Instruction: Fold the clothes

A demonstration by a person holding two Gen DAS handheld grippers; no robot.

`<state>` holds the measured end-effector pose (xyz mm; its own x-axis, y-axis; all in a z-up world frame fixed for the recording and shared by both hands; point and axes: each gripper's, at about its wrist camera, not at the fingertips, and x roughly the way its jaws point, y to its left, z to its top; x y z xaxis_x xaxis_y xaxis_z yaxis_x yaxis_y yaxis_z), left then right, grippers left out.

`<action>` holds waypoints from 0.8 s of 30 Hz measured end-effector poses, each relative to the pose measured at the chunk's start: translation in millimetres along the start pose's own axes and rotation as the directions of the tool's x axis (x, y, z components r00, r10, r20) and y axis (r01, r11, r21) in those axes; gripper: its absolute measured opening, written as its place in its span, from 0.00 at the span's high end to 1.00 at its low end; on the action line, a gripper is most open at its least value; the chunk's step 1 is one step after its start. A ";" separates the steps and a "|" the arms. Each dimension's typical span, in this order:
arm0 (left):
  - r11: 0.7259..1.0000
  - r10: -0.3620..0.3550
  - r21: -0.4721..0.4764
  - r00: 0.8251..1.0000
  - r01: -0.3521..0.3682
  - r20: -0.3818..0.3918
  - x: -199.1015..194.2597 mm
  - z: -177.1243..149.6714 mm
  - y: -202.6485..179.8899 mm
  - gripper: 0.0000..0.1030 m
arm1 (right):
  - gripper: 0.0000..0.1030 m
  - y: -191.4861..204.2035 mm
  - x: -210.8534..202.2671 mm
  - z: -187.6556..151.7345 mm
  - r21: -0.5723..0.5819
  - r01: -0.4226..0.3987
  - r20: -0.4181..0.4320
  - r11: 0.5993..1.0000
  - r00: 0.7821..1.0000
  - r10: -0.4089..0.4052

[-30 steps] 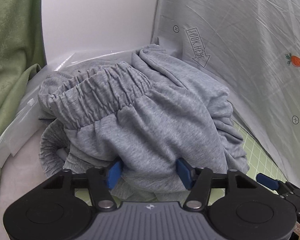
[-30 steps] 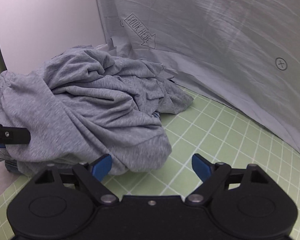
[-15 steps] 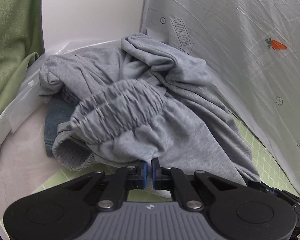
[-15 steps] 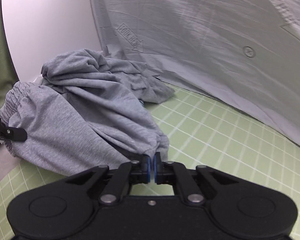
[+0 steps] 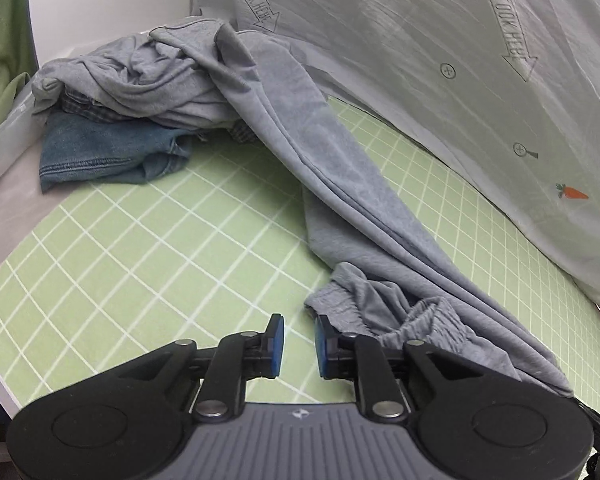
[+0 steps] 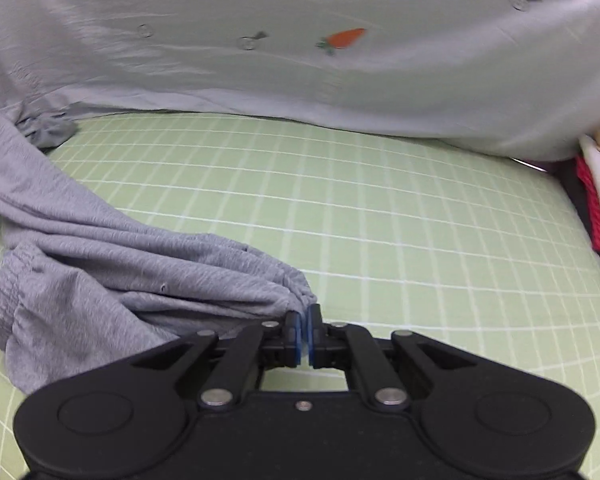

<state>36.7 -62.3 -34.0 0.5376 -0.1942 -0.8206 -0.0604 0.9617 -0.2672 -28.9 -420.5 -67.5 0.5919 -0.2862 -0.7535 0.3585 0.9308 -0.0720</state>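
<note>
The left gripper (image 5: 297, 346) has a grey ribbed body with a small logo, black linkage arms, silver round screws and blue pads (image 5: 276, 339). The right gripper (image 6: 304, 335) is all black, with the same silver screws and blue pads (image 6: 297, 336).

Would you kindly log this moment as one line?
left hand-held gripper: open, empty | right hand-held gripper: shut on grey pants | pants stretched across green mat
</note>
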 end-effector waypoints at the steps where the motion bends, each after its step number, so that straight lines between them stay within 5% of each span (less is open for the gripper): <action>1: 1.000 -0.002 0.003 1.000 0.002 -0.004 -1.6 -6.5 -7.7 0.80 | 0.97 -16.4 -2.9 -2.1 0.014 0.027 0.001 1.000 1.000 -0.027; 7: 0.999 -0.006 0.037 1.000 0.006 -0.019 -8.2 -33.0 -51.5 0.70 | 0.92 -79.2 -15.6 -15.4 0.118 0.094 -0.022 0.989 0.996 -0.092; 10: 0.998 0.001 0.061 1.000 -0.002 0.004 -13.3 -36.8 -61.8 0.55 | 0.75 -92.7 -22.4 -20.9 0.170 0.088 -0.032 0.982 0.996 -0.083; 11: 0.998 0.005 0.070 1.000 -0.006 0.016 -15.4 -38.4 -64.1 0.43 | 0.60 -94.3 -24.7 -22.3 0.185 0.083 -0.030 0.979 0.996 -0.079; 15: 0.993 0.009 0.117 0.999 -0.012 0.031 -19.6 -41.0 -68.1 0.17 | 0.21 -67.6 -35.5 -22.4 0.220 0.045 0.017 0.974 0.999 -0.050; 24: 0.969 0.030 0.244 0.999 -0.036 0.029 -15.8 -22.9 -46.5 0.11 | 0.07 27.8 -50.8 -20.5 0.159 -0.059 0.064 0.985 0.997 0.049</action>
<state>11.7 -108.4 -20.2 0.5593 -0.1593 -0.8135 0.1273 0.9862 -0.1056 -63.9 -375.4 -44.6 0.6536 -0.2539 -0.7130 0.4334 0.8979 0.0776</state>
